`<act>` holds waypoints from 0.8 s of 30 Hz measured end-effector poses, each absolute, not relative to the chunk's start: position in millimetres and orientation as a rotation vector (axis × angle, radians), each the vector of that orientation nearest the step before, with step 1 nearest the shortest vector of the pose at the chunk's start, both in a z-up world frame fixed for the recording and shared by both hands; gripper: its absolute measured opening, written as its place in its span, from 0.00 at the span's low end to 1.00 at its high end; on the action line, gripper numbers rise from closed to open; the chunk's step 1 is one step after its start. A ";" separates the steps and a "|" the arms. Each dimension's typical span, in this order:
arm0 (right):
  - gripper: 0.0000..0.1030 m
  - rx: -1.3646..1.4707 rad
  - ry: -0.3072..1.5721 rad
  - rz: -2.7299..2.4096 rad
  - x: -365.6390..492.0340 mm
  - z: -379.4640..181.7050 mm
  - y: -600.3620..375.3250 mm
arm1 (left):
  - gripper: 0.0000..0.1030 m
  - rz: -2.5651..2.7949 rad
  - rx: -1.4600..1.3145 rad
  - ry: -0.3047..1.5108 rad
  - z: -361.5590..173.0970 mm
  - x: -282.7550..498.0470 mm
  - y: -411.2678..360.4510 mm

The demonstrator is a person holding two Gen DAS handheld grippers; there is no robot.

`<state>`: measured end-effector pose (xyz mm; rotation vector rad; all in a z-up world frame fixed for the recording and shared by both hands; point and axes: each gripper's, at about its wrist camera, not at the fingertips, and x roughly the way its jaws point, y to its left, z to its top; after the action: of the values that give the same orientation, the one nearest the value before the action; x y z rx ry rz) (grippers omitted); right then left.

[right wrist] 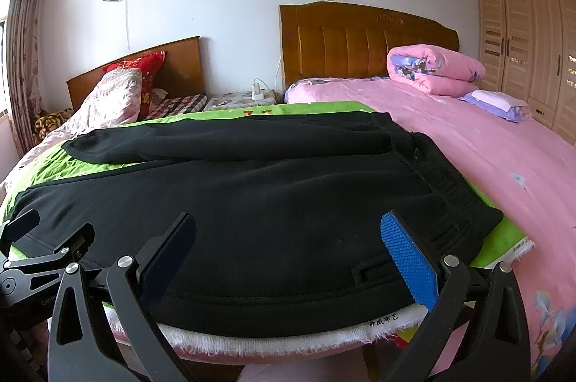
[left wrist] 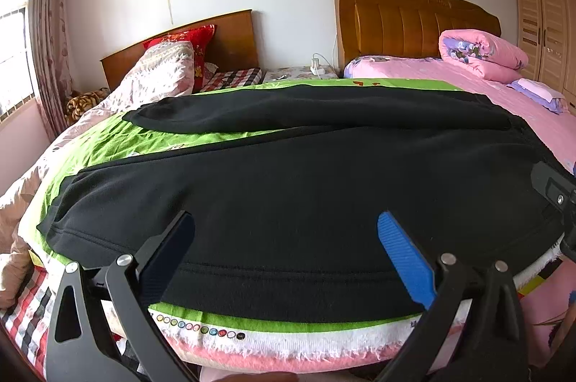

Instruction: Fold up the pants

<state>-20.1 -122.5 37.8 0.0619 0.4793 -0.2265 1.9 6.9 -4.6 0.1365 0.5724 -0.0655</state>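
Black pants lie on a green cloth beside pink bedding, both tongs wide open, empty.

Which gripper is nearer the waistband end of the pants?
Right. The right gripper hangs open over the near leg beside the waistband; the left gripper sits further along the pants, toward the cuffs.

The left gripper and right gripper are each showing black angular metal arms, silver round screws, and ribbed blue pads lining both fingers.
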 end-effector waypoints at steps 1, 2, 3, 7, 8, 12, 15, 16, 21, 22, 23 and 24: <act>0.96 0.062 0.480 -0.226 -20.0 37.9 -122.5 | 0.99 -0.065 0.136 0.573 -4.9 1.9 7.1; 0.96 0.062 0.480 -0.226 -20.0 37.8 -122.4 | 0.99 -0.066 0.135 0.574 -4.5 2.4 6.5; 0.96 0.062 0.480 -0.226 -19.9 37.9 -122.3 | 0.99 -0.065 0.135 0.574 -4.6 2.3 6.3; 0.96 0.061 0.479 -0.226 -19.9 37.7 -122.2 | 0.99 -0.065 0.135 0.574 -5.0 2.2 6.4; 0.96 0.061 0.479 -0.226 -19.9 37.8 -122.2 | 0.99 -0.064 0.135 0.574 -5.0 2.2 6.5; 0.96 0.062 0.480 -0.226 -19.7 37.8 -122.1 | 0.99 -0.065 0.135 0.574 -4.9 2.3 6.7; 0.96 0.064 0.481 -0.225 -19.8 37.6 -122.0 | 0.99 -0.066 0.135 0.576 -4.7 1.8 7.2; 0.96 0.065 0.481 -0.225 -19.9 37.5 -121.7 | 0.99 -0.067 0.134 0.577 -5.1 1.7 7.4; 0.96 0.066 0.482 -0.225 -19.6 37.2 -121.9 | 0.99 -0.067 0.134 0.578 -5.4 1.6 7.9; 0.96 0.068 0.483 -0.225 -19.7 37.1 -122.1 | 0.99 -0.067 0.134 0.578 -5.4 1.6 8.0; 0.96 0.069 0.483 -0.224 -19.7 36.9 -121.9 | 0.99 -0.067 0.133 0.579 -5.8 1.8 8.0; 0.96 0.070 0.484 -0.224 -19.8 36.6 -121.8 | 0.99 -0.067 0.133 0.580 -6.1 1.6 8.2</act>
<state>-19.8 -121.8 36.6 0.0698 0.4844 -0.2243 1.6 8.2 -6.1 0.1327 0.5798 -0.0667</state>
